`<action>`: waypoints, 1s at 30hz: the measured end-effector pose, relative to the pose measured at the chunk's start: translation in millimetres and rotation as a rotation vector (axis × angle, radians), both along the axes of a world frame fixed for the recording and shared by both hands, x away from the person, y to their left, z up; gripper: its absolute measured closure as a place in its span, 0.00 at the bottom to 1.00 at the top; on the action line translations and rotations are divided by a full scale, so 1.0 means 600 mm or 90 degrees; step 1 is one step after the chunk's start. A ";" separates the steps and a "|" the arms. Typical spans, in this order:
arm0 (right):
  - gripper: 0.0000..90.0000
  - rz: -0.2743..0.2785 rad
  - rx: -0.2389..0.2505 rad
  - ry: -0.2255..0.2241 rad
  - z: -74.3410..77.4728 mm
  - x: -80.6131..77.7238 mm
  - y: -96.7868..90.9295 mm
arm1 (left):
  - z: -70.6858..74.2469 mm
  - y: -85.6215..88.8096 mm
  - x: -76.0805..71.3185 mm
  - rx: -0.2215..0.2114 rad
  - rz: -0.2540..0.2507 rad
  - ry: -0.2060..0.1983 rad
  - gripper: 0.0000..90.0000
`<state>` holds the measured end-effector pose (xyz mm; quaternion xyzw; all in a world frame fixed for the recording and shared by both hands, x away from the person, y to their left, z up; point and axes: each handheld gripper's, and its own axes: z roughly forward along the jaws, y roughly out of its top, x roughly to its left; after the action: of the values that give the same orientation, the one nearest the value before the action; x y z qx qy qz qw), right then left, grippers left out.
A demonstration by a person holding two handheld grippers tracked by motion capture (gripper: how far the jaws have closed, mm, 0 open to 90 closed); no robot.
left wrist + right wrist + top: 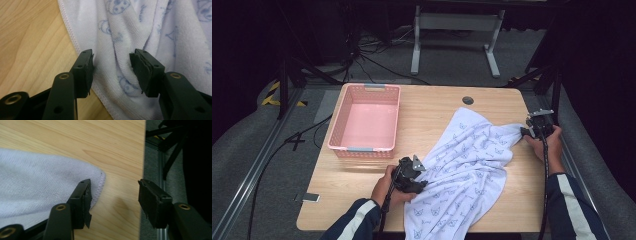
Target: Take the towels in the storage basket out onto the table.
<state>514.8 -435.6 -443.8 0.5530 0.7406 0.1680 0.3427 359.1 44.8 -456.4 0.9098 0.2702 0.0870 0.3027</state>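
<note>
The white towel (467,165) with its faint blue print lies crumpled across the right half of the table (437,107), one end hanging over the near edge. My left gripper (421,184) is at its left border, about half open, straddling a raised fold. In the left gripper view the right-hand pad (140,72) touches the fold and the other stands just clear, so nothing is clamped yet. My right gripper (527,132) is at the far right corner of the towel (96,178), also open. In the right gripper view that corner sits beside the inner jaw, with bare wood in the gap between the jaws.

The main risk is on the right: if I close now, I pinch air and the corner stays on the table. It also sits close to the table's right edge, so a sideways nudge could push it off. On the left, I may catch only the top of the fold, or several layers at once, and the towel would lift bunched rather than flat. The pink basket (366,120) stands well apart.
</note>
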 end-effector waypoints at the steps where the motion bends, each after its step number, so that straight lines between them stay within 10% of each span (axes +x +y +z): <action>1: 0.45 -0.006 0.002 0.001 0.000 -0.003 -0.006 | -0.001 0.000 -0.001 -0.003 0.006 0.000 0.56; 5: 0.44 0.001 0.034 -0.006 0.008 -0.014 -0.017 | 0.005 -0.013 0.009 -0.001 0.007 -0.011 0.50; 10: 0.47 0.095 0.073 -0.035 0.032 -0.061 0.005 | 0.020 -0.044 0.042 -0.045 -0.003 -0.040 0.46; 18: 0.43 0.347 0.231 0.010 0.038 -0.178 0.106 | 0.016 -0.094 0.066 -0.042 -0.088 -0.016 0.56; 22: 0.48 0.435 0.192 0.033 0.026 -0.230 0.172 | 0.001 -0.101 0.060 -0.052 -0.117 0.005 0.59; 25: 0.52 0.431 0.126 0.079 -0.002 -0.238 0.188 | -0.002 -0.104 0.059 -0.063 -0.119 0.007 0.59; 30: 0.49 0.370 0.149 0.097 -0.011 -0.237 0.158 | 0.001 -0.114 0.059 -0.074 -0.116 0.008 0.55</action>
<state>372.4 -340.9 -450.4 0.3651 0.8667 0.3010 0.1579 394.5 -23.6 -455.5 0.9119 0.1930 0.0380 0.3602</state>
